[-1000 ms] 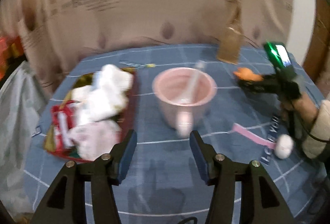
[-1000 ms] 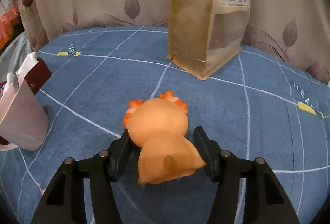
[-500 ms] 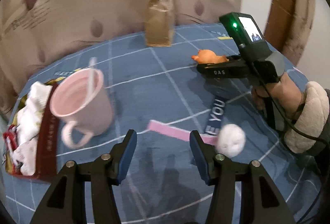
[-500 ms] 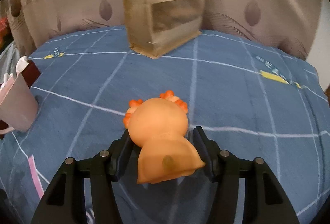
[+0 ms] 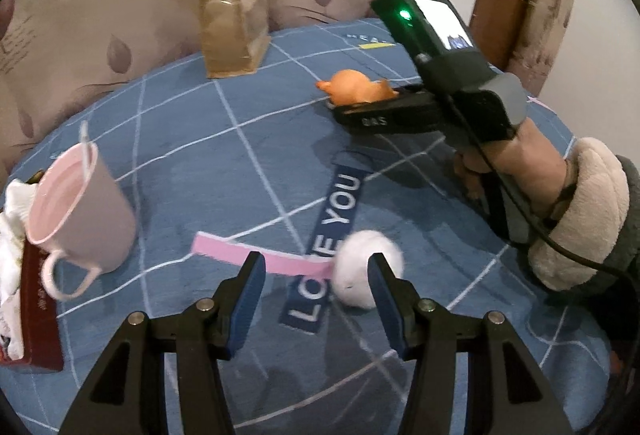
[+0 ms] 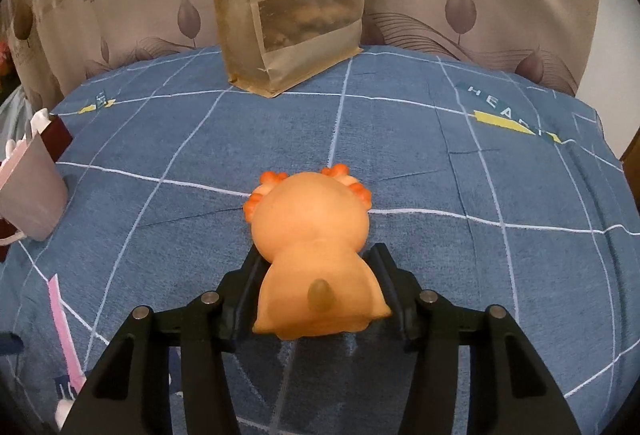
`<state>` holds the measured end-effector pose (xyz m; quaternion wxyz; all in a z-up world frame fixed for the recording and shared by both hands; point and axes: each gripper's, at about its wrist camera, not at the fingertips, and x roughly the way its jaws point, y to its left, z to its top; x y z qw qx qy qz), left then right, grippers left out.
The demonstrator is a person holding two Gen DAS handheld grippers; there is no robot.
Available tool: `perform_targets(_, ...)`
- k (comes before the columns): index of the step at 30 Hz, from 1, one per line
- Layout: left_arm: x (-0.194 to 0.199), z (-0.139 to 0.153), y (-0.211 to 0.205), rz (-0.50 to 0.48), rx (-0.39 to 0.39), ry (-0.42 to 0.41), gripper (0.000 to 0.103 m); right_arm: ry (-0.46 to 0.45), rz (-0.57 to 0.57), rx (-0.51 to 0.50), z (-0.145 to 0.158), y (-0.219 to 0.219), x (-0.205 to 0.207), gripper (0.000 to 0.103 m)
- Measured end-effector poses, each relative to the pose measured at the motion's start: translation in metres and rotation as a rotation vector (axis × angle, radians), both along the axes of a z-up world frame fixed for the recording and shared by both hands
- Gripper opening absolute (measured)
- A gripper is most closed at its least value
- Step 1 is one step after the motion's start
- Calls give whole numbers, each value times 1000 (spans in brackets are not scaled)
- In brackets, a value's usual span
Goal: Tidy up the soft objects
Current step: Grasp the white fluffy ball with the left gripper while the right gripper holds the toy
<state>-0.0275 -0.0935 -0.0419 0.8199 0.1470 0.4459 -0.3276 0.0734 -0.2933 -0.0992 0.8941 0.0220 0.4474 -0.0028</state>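
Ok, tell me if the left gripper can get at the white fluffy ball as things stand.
Probably yes: the left gripper is open, the white fluffy ball lies just ahead by its right finger, and nothing stands between them.

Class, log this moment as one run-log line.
left gripper: open, near white plush ball | right gripper: shut on orange squishy toy | pink mug: upright

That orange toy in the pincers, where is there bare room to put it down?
The orange toy has bare blue cloth ahead, between the paper bag and the HEAR print. Another patch lies between the pink cup and the bag. It is crowded near the white ball and the box.
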Motion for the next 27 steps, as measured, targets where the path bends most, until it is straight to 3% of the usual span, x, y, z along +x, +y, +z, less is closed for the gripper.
perform_targets(7,-5,-8,-26,-84,8,41,55,-1,2,12,0,-2,0,50)
perform_targets(13,4,-28,-40,-75,52,102,54,-4,2,30,1,-4,-1,51)
perform_targets(15,8,-33,-37,-56,35,134,27,-5,2,34,1,-5,-1,51)
perform_targets(19,15,-32,-29,-22,-9,163,24,-6,3,37,1,-5,-1,51)
perform_targets(27,18,-20,-18,20,-20,129,24,-5,3,34,0,-5,-1,51)
